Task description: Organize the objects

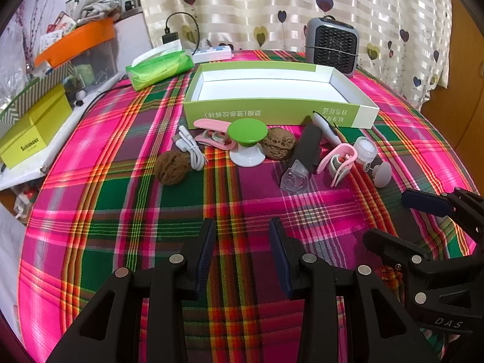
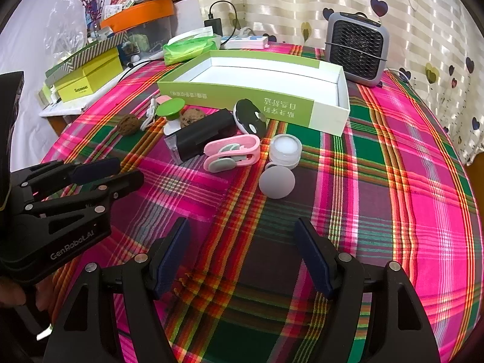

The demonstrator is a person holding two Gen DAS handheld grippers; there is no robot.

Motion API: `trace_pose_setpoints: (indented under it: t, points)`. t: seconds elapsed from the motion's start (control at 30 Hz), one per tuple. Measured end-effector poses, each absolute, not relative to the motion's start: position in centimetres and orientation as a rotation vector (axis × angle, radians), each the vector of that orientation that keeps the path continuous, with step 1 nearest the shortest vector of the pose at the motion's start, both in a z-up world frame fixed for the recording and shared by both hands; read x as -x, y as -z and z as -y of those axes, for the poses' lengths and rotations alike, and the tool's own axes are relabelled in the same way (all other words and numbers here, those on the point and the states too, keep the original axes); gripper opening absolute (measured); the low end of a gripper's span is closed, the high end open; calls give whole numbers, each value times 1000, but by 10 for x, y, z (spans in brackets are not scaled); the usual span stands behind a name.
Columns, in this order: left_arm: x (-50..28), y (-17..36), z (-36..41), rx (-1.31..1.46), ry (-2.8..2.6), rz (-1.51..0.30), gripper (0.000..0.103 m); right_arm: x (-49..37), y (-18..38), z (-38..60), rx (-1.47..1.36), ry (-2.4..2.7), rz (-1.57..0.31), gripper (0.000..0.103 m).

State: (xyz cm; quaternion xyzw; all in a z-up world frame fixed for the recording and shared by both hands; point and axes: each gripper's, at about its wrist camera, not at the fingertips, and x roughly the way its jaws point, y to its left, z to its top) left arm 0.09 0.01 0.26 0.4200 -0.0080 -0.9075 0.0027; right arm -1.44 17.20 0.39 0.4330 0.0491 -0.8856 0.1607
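surface: plaid tablecloth | laid on it: green box, two walnuts, pink clips, heater, tissue pack

The open box sits at the back of the tablecloth, heater behind its right corner, tissue pack behind its left. Before the box runs a row: walnut leftmost, cable, suction holder, second walnut, and the jar near the right end, possibly touching a clip.
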Motion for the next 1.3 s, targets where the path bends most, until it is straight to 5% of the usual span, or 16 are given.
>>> trace_pose_setpoints:
  t: [1.3]
  points:
    - [23,-9,39,-1258,2846,-104,35,46,-6,-185,-1234,2521,-66,69]
